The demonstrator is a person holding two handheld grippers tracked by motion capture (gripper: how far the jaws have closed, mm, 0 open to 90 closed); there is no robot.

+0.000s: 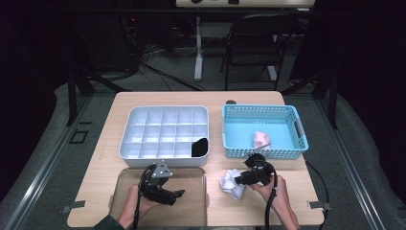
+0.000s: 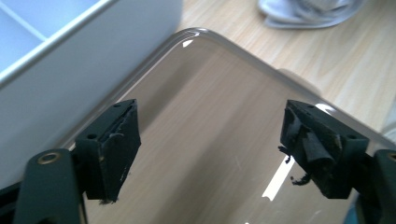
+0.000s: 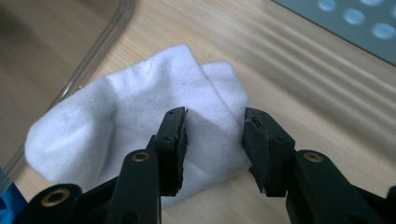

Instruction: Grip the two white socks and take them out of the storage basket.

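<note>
A crumpled white sock (image 1: pixel 232 184) (image 3: pixel 116 121) lies on the wooden table between a clear shallow tray (image 1: pixel 191 211) and a blue basket (image 1: pixel 261 109). My right gripper (image 1: pixel 241 179) (image 3: pixel 215 140) points left at it, and a fold of the sock fills the gap between its pads and touches both. Over the clear tray (image 2: pixel 210 93) my left gripper (image 1: pixel 177 194) (image 2: pixel 210 144) hangs open with nothing between its jaws. The sock (image 2: pixel 308 11) lies beyond the tray's corner in the left gripper view.
A white divided organiser (image 1: pixel 129 143) (image 2: pixel 93 60) stands behind the clear tray, with a dark item (image 1: pixel 200 147) in its front right compartment. A pink item (image 1: pixel 261 140) lies in the blue basket (image 3: pixel 355 23). A chair and table legs stand beyond the table.
</note>
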